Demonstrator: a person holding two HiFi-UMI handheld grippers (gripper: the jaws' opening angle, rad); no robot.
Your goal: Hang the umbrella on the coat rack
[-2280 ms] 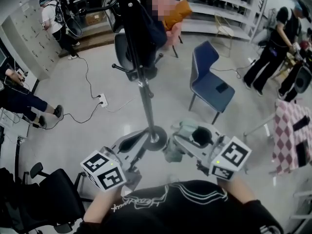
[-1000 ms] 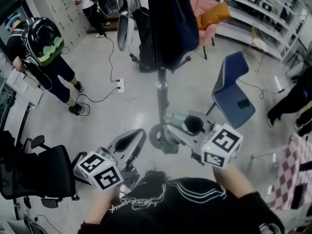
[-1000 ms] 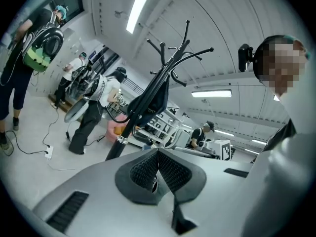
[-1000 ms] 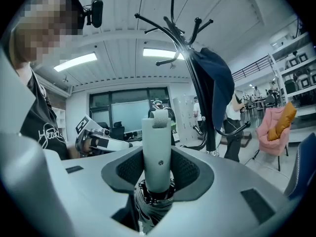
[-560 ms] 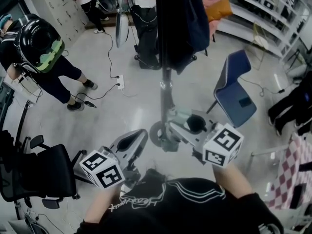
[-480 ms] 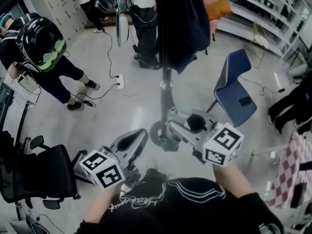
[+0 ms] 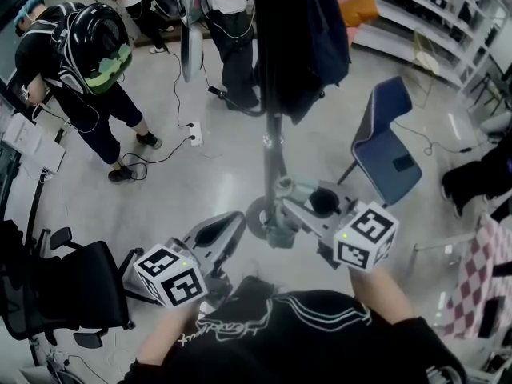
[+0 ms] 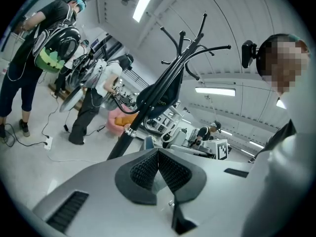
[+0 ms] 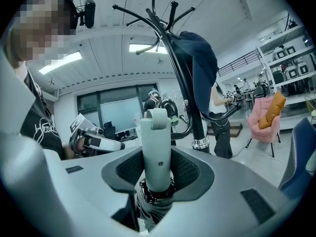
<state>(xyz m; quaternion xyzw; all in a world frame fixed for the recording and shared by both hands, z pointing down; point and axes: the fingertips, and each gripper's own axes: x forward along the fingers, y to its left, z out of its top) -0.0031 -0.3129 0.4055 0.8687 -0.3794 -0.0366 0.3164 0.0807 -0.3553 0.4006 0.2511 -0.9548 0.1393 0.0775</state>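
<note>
My right gripper [image 9: 158, 154] is shut on the folded umbrella's pale grey-green handle [image 9: 156, 147], which stands upright between the pads with its strap loop on top. The dark canopy is bunched below the jaws. In the head view that gripper [image 7: 298, 206] holds the umbrella [image 7: 282, 232] close to the coat rack's pole [image 7: 274, 154], just above its round base. The black rack [image 9: 183, 88] rises ahead with curved hooks and a dark navy coat [image 9: 203, 65] on it. My left gripper [image 8: 158, 154] is shut and empty, lower left of the pole [image 7: 226, 224].
A blue chair [image 7: 388, 146] stands right of the rack. A black office chair [image 7: 72, 294] is at my left. A person with a green-and-black backpack [image 7: 96, 46] stands far left, near a power strip with cables [image 7: 194, 133]. A checked cloth [image 7: 480, 270] hangs at right.
Both grippers have sunk slightly and stay beside the pole, the umbrella still gripped. The person with the backpack has stepped further into view at upper left.
</note>
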